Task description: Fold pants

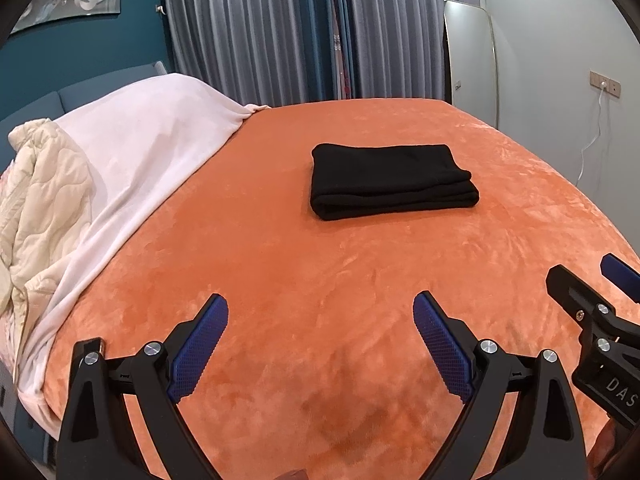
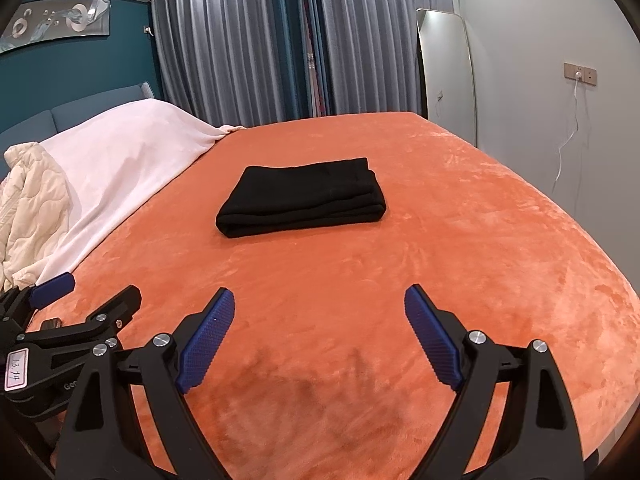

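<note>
Black pants lie folded into a compact rectangle on the orange bed cover; they also show in the right wrist view. My left gripper is open and empty, well short of the pants, above the near part of the bed. My right gripper is open and empty too, beside the left one. The right gripper shows at the right edge of the left wrist view, and the left gripper at the left edge of the right wrist view.
A white blanket and a cream quilt are heaped at the bed's left side by the blue headboard. Grey curtains hang behind the bed. A mirror and a wall socket with a cable are on the right.
</note>
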The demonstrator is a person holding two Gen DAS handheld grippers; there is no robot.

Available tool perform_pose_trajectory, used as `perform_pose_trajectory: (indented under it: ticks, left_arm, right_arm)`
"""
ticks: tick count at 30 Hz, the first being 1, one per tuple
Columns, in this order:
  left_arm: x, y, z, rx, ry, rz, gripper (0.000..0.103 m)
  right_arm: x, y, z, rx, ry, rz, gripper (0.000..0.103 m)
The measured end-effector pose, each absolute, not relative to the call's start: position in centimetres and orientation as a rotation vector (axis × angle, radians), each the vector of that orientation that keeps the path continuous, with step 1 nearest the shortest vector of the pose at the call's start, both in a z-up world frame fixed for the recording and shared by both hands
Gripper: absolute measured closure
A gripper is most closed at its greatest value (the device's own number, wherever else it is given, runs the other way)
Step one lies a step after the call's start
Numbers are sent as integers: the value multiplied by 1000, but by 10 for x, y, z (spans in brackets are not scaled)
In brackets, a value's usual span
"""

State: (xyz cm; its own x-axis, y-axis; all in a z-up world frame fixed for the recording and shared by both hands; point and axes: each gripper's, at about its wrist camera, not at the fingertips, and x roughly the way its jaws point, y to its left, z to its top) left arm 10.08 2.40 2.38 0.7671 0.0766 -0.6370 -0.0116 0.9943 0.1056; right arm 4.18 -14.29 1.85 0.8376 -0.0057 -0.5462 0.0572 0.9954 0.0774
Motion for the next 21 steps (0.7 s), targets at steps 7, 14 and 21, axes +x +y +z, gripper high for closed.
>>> perform_pose_trajectory:
  ticks: [7, 14, 21]
  left_arm:
    - [96, 29, 27, 92, 686, 58, 11]
    - [92, 31, 28, 87, 683, 63, 11]
    - [90, 32, 30, 85, 679, 54, 11]
  right_arm:
    - [36, -140, 22, 93, 570, -37, 18]
    - [34, -135, 24, 84, 564, -33, 18]
    - [31, -133, 26, 87, 556, -39, 18]
